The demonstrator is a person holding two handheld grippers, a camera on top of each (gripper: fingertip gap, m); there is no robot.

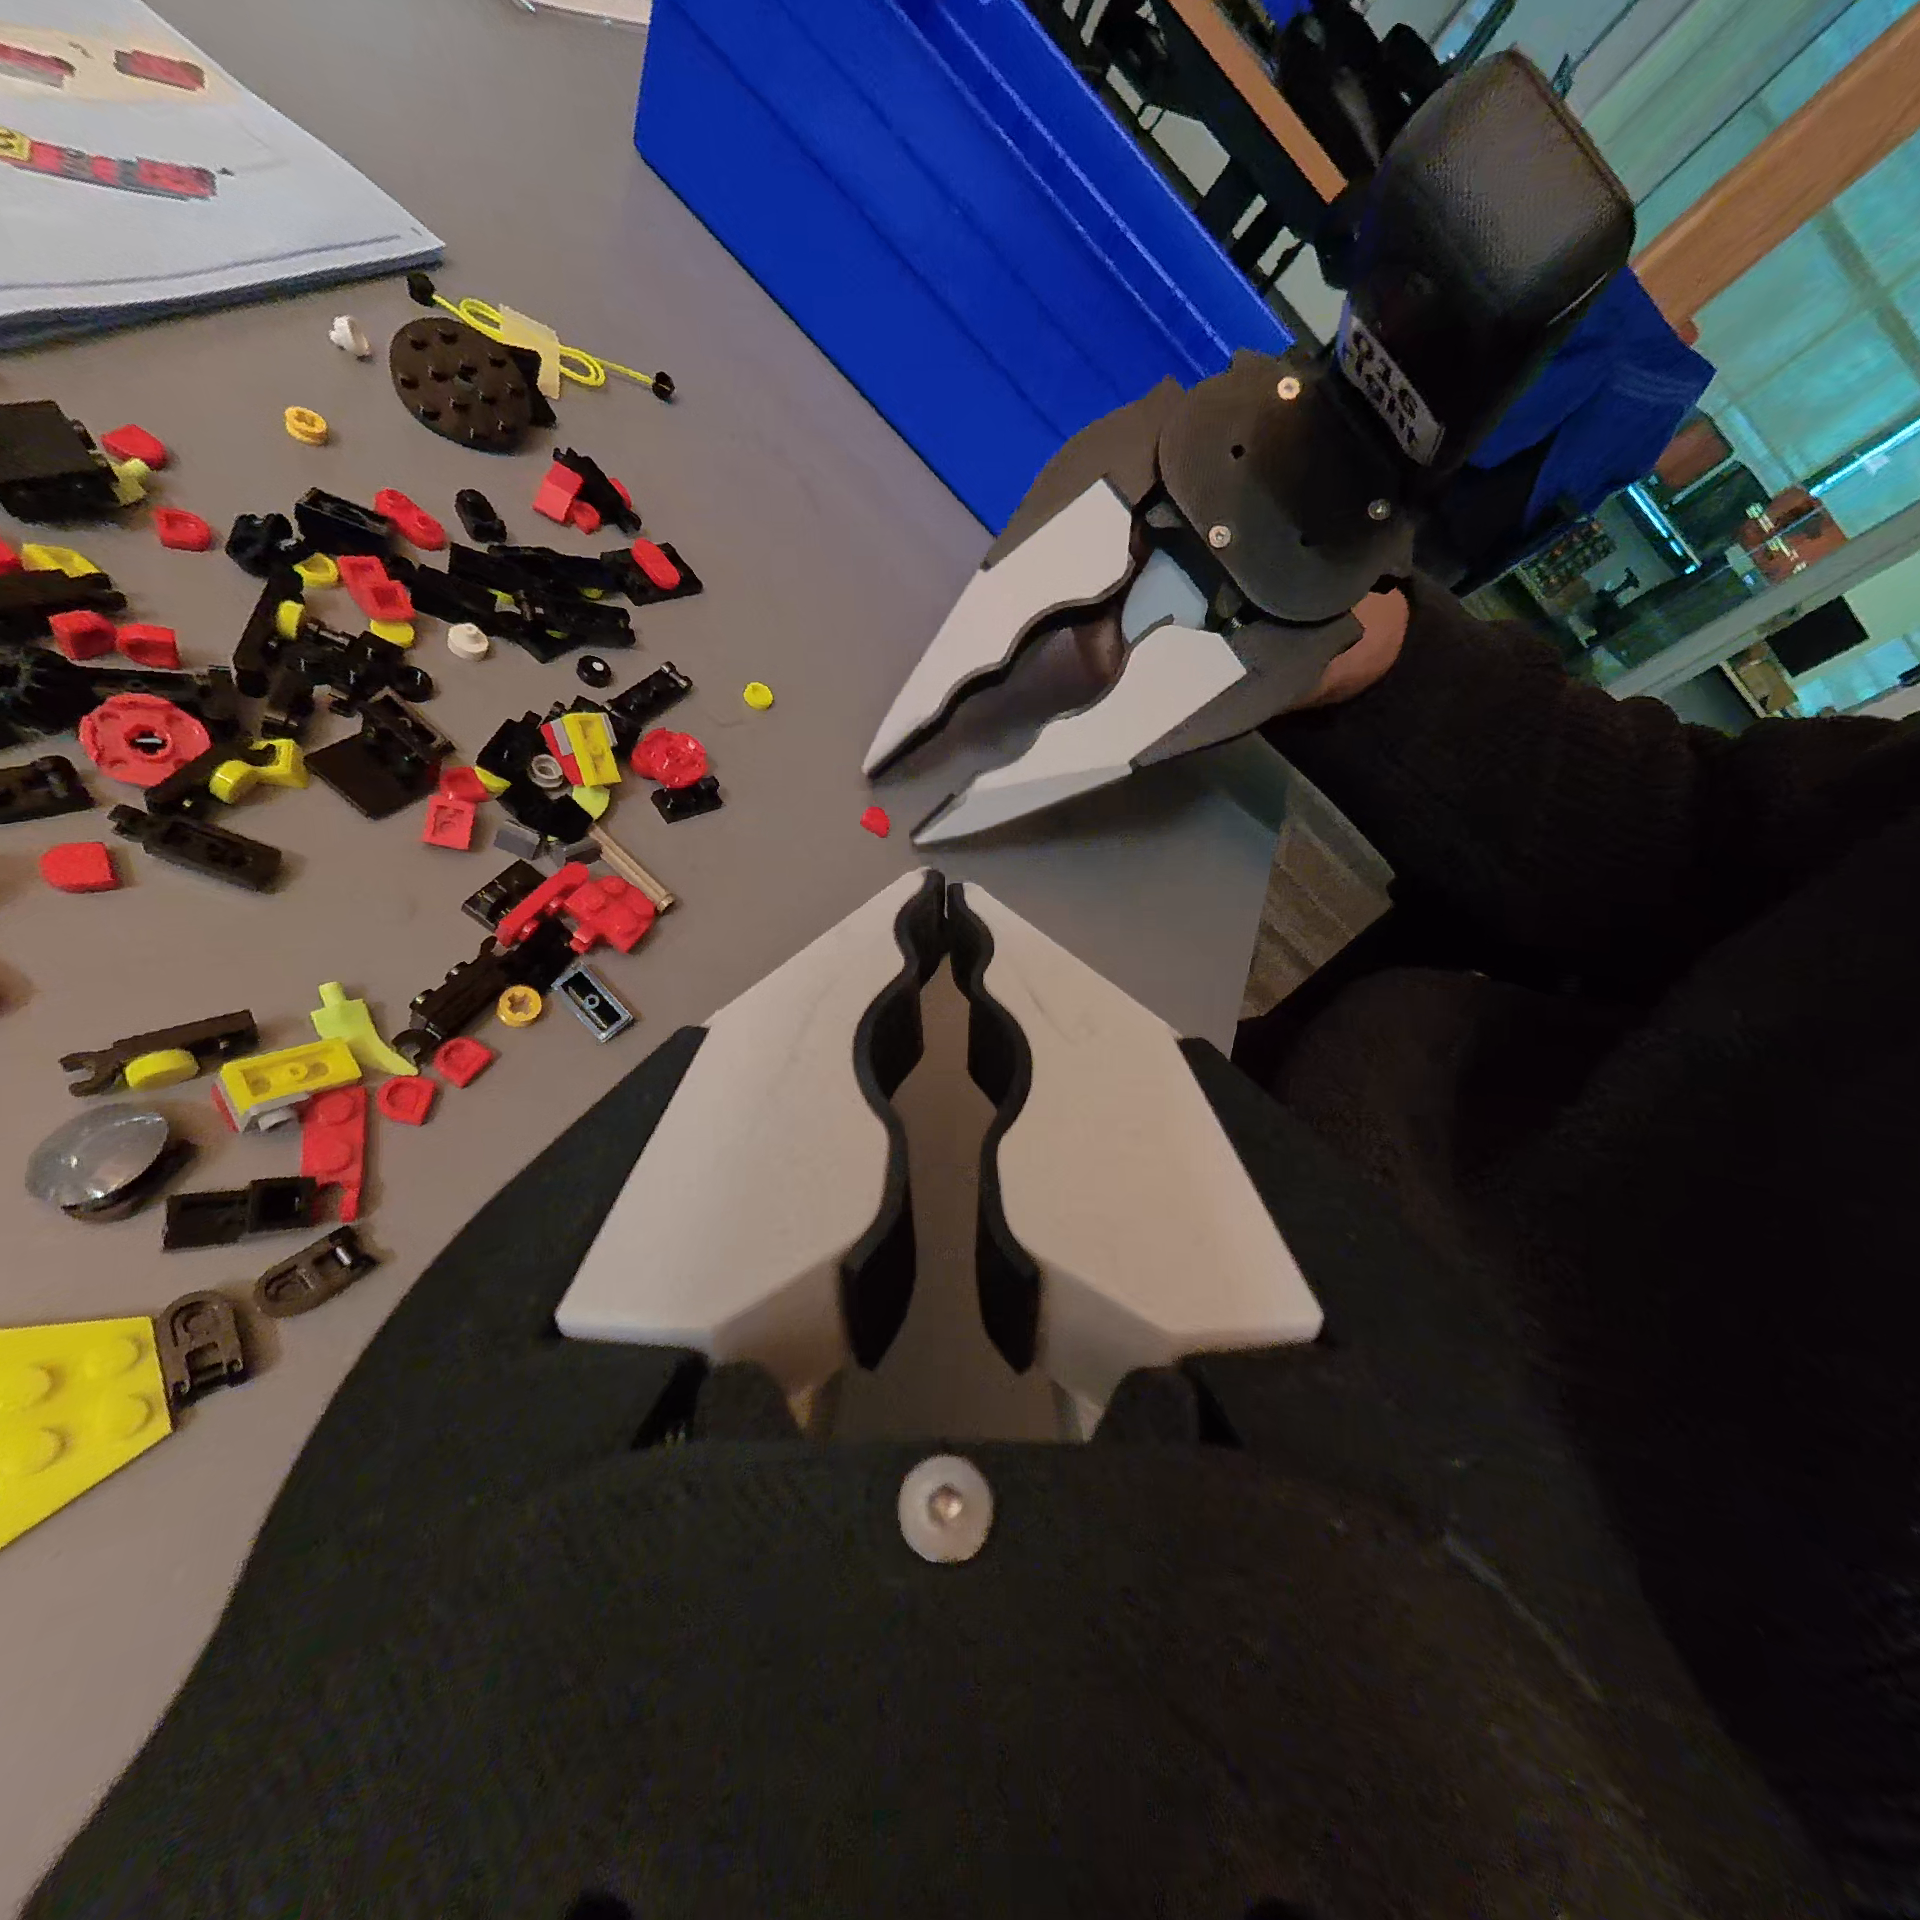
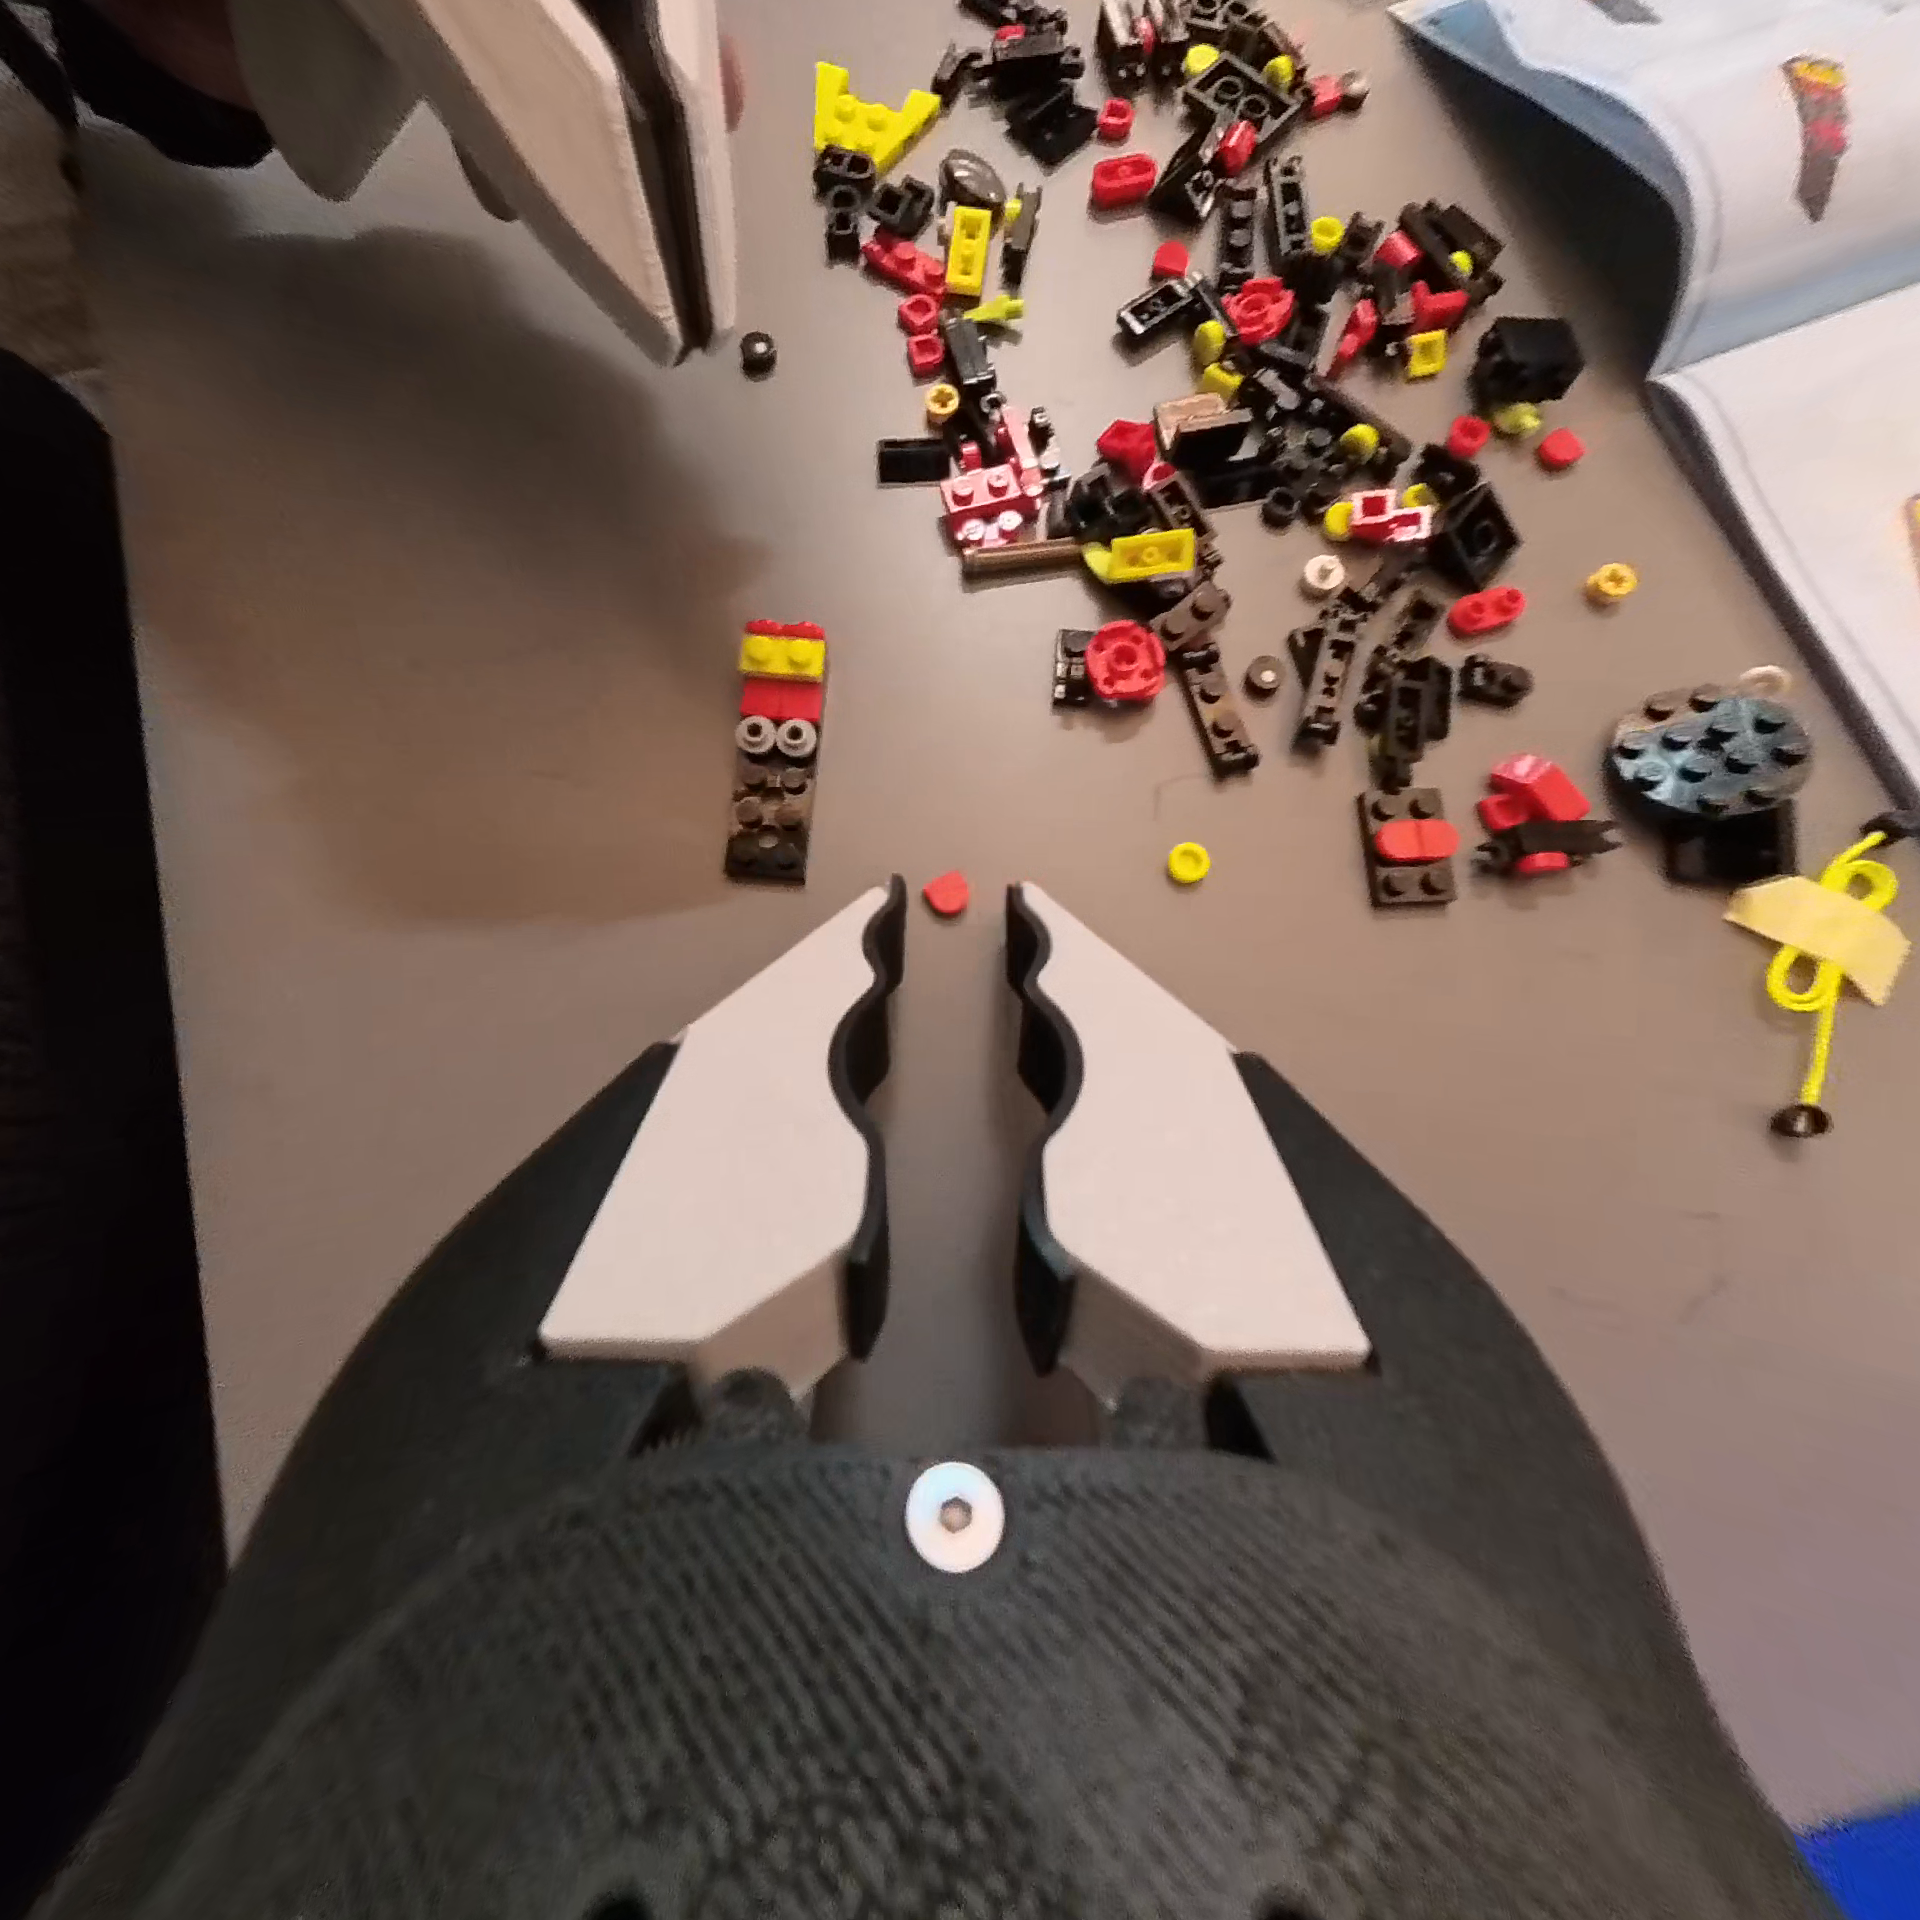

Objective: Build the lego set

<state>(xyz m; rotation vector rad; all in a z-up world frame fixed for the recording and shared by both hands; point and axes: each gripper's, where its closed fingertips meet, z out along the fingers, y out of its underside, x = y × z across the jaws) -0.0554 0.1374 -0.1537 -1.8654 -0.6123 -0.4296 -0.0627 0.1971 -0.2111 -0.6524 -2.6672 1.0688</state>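
A small red lego tile (image 2: 945, 894) lies on the grey table (image 2: 468, 1039), just ahead of and between the tips of my right gripper (image 2: 952, 900), which is open and empty. The left wrist view shows the same tile (image 1: 875, 821) beside the right gripper (image 1: 896, 802). A partly built strip (image 2: 774, 758), a black plate with grey, red and yellow bricks on it, lies left of the tile. My left gripper (image 1: 935, 885) is shut and empty, hovering over the table. It also shows in the right wrist view (image 2: 623, 177), top left.
Several loose black, red and yellow pieces (image 1: 364, 675) (image 2: 1247, 416) are scattered over the table. An open instruction booklet (image 1: 156, 156) (image 2: 1714, 156) lies beyond them. A blue box (image 1: 883, 208) stands at the back. The table edge (image 1: 1257, 883) is close, by the person's dark sleeve (image 1: 1558, 779). About 9 centimetres separates my left fingertips from my right.
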